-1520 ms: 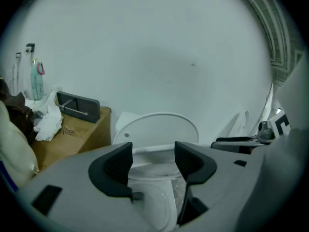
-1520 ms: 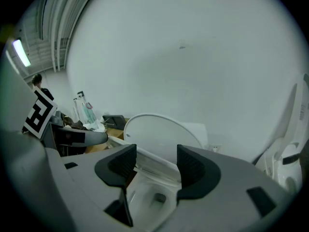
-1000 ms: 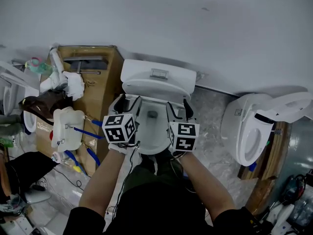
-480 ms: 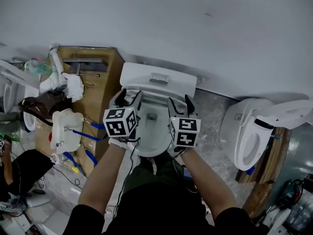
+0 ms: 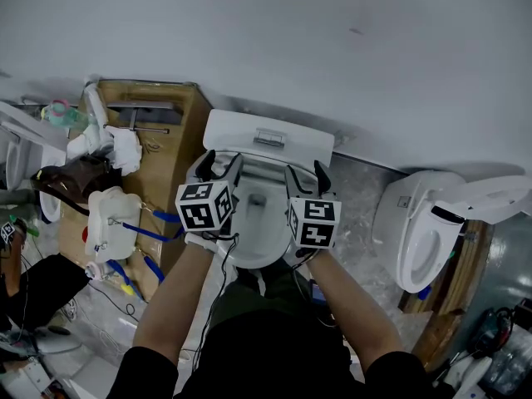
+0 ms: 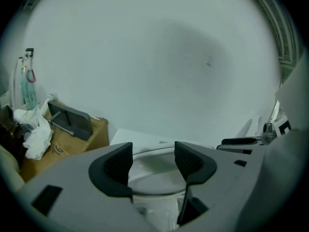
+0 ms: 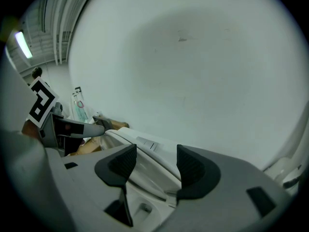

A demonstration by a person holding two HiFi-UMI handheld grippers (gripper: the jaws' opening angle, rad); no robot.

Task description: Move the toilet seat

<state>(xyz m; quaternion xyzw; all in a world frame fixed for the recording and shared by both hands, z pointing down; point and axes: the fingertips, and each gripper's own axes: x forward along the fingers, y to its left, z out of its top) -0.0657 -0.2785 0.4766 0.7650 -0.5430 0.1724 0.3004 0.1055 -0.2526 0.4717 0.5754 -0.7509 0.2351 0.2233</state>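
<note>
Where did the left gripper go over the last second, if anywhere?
Yes, it moved. The left gripper edged forward, closer to the toilet tank.

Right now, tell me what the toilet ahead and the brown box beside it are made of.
The toilet looks like glazed ceramic: white, smooth and softly glossy, though plastic parts cannot be ruled out. The brown box looks like cardboard: matte tan, with folded flaps and creased edges.

glossy smooth toilet seat (image 6: pixel 154 175), matt cardboard box (image 5: pixel 179 140).
</note>
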